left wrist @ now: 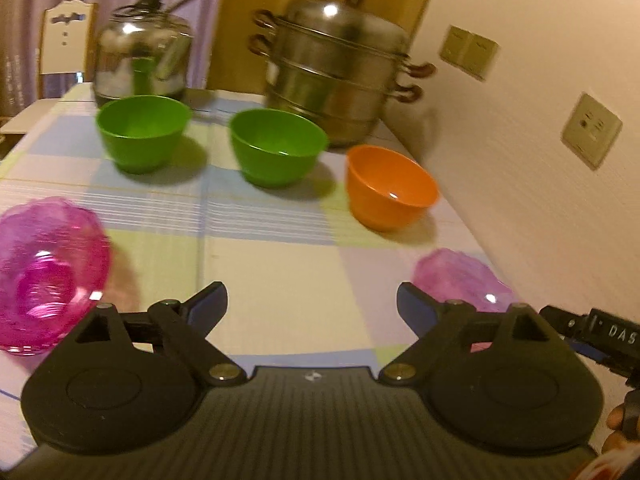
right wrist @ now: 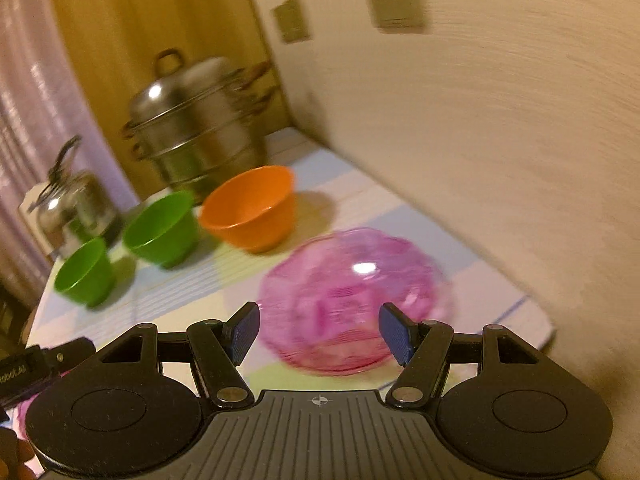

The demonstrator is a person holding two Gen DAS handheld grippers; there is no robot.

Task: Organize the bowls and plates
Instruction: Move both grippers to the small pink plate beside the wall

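Observation:
In the left wrist view, two green bowls (left wrist: 143,132) (left wrist: 277,147) and an orange bowl (left wrist: 389,186) stand in a row on the checked tablecloth. A pink clear bowl (left wrist: 44,276) sits near left and another pink bowl (left wrist: 460,278) near right. My left gripper (left wrist: 312,306) is open and empty above bare cloth. In the right wrist view, my right gripper (right wrist: 319,330) is open, with a pink bowl (right wrist: 354,300) just ahead of its fingertips. The orange bowl (right wrist: 252,208) and green bowls (right wrist: 162,230) (right wrist: 85,271) lie beyond.
A stacked steel steamer pot (left wrist: 336,68) and a steel kettle (left wrist: 144,56) stand at the table's back. A wall with sockets (left wrist: 591,130) runs along the right edge. A chair (left wrist: 64,40) stands beyond the far left corner.

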